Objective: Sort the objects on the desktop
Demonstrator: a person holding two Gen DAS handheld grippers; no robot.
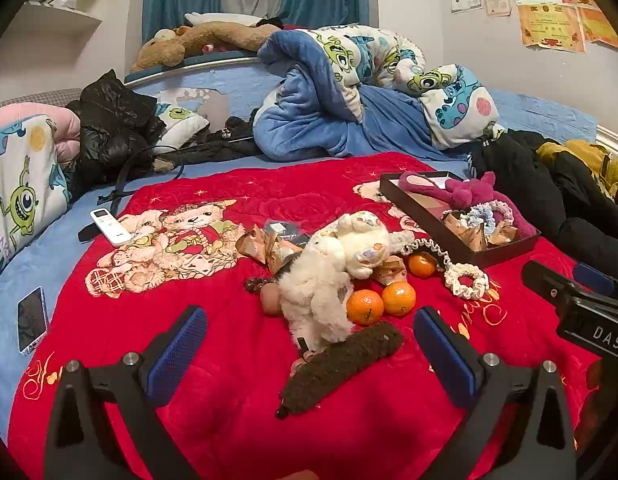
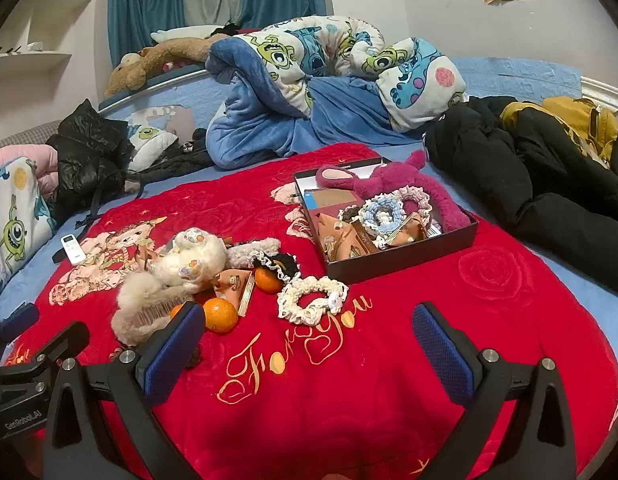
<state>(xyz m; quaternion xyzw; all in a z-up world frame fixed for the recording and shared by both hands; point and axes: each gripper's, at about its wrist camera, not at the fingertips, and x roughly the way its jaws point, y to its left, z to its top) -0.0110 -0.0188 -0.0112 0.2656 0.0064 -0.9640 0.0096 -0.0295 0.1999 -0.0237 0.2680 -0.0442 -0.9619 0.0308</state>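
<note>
Red bedspread [image 2: 349,400] covered the bed, both tongs, left [image 1: 309,344] and right [image 2: 309,344], spread wide and empty above it. Sorting looked partly done: the black box [image 2: 405,262], ahead-right of the right tongs, already held a magenta plush, scrunchies and snack packets. Left loose ahead: three oranges [image 1: 365,306], two pale plush toys [image 1: 321,288], one cream scrunchie [image 2: 311,300], a brown furry piece [image 1: 341,364].
</note>
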